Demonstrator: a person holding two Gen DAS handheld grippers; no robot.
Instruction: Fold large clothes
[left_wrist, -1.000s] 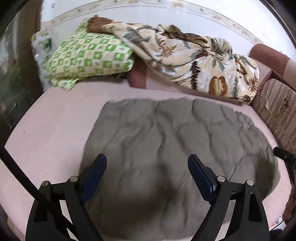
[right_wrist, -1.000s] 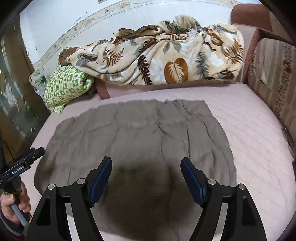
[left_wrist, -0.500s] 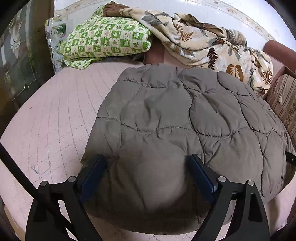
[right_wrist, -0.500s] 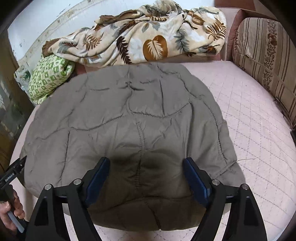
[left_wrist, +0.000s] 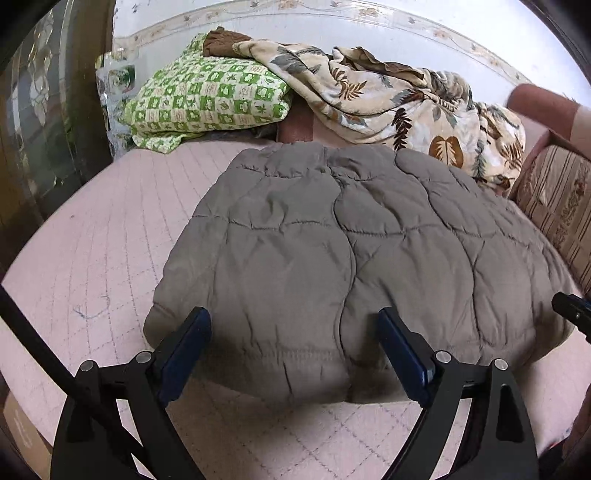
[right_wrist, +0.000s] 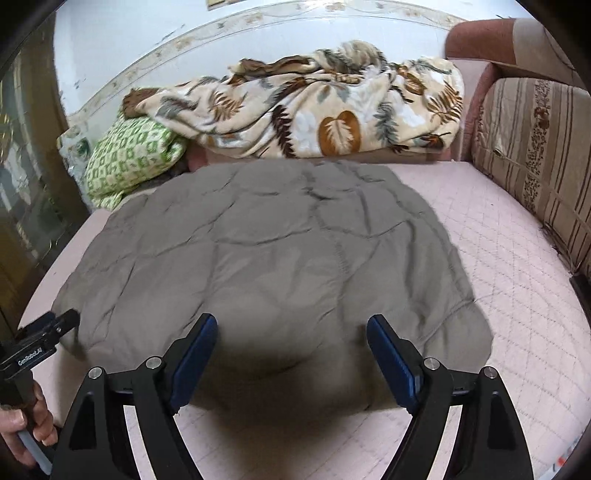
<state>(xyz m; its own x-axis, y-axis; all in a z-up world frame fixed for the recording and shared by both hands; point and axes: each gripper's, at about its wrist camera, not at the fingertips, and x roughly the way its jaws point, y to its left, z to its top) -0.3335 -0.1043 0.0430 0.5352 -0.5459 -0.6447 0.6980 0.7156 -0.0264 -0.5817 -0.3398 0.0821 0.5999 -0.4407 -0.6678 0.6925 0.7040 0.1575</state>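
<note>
my left gripper (left_wrist: 293, 349) and right gripper (right_wrist: 291, 350) both hang with fingers spread wide, pinching nothing, above the near hem of the grey quilted jacket (left_wrist: 351, 254), which lies flat on the pink bed (left_wrist: 92, 258) before a leaf-print blanket (right_wrist: 325, 107).

Surface: we are seeing a pink quilted bed (left_wrist: 110, 236).
Centre: a grey padded jacket (left_wrist: 351, 251) is lying flat.
Far edge: a green checked pillow (left_wrist: 210, 99) and leaf-print blanket (left_wrist: 388, 103) are resting.

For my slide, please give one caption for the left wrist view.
Open left gripper above the near hem of a grey-brown quilted padded garment lying on a pink quilted bed cover.
</note>
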